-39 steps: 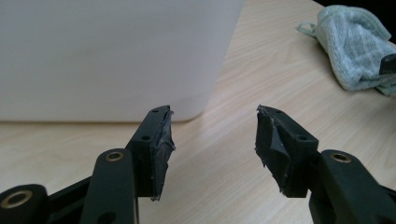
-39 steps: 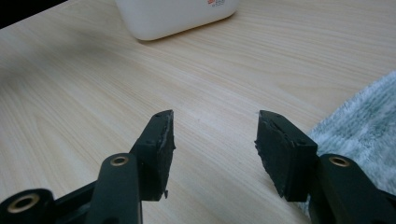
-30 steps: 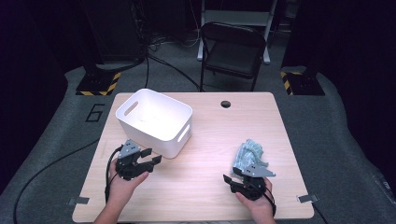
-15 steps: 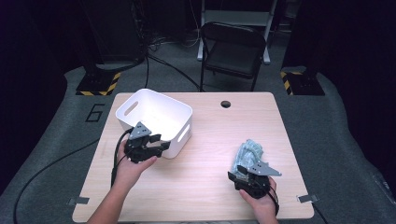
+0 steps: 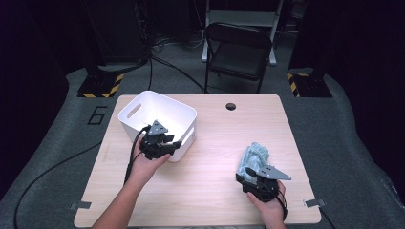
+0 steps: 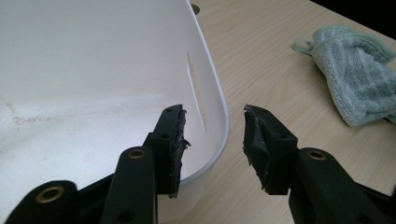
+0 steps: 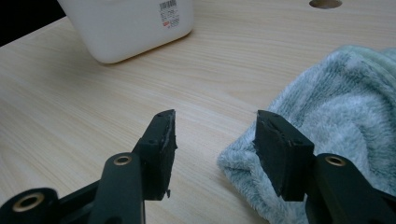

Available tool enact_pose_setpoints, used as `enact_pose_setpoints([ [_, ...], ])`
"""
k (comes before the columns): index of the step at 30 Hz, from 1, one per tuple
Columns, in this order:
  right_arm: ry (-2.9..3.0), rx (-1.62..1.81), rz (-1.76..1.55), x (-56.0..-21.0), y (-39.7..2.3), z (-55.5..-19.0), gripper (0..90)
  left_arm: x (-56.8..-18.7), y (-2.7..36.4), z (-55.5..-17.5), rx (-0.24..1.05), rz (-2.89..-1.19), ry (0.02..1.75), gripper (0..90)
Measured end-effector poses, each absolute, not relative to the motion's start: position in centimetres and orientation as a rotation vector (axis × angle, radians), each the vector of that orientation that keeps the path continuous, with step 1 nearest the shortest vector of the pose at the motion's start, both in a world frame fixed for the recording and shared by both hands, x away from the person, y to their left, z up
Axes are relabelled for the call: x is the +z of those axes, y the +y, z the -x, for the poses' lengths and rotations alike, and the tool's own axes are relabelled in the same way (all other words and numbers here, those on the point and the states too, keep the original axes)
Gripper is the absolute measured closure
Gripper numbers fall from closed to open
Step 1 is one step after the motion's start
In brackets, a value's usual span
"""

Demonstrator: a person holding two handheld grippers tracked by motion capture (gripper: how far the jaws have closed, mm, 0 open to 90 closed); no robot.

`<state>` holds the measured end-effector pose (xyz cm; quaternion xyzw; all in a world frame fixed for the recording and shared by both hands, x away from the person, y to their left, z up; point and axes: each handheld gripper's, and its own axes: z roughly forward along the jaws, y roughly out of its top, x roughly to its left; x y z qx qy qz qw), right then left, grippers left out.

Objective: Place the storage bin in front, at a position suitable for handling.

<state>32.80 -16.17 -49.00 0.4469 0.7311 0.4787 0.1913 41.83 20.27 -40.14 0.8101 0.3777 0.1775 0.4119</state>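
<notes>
Wooden bench bearing a white bin, whose near rim stands between the left gripper's just-closing fingers, pads not yet touching. Pale green towel lies beside the right gripper's open fingers, one finger against its edge.

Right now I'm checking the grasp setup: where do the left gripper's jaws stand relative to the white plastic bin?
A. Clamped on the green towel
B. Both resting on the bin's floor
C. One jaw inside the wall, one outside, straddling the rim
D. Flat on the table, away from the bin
C: in the left gripper view the left gripper has the white plastic bin's rim between its jaws, not yet pinched.
</notes>
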Motion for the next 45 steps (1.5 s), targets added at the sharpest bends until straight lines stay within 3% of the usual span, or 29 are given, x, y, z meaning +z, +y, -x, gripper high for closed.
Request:
enact_pose_setpoints([
  [16, 2.045, 1.345, -1.278, -49.1, -16.6, -33.0, 52.9, -40.7, 19.7, -42.4, 0.459, -2.058, 0.945, 74.1],
  [39, 2.066, 1.353, -1.283, -49.2, -16.8, -33.2, 53.7, -40.7, 18.5, -40.5, 0.427, -2.080, 0.862, 81.9],
  [45, 2.087, 1.346, -1.254, -49.1, -16.7, -33.1, 58.6, -40.8, 18.4, -39.8, 0.420, -2.073, 0.854, 81.9],
])
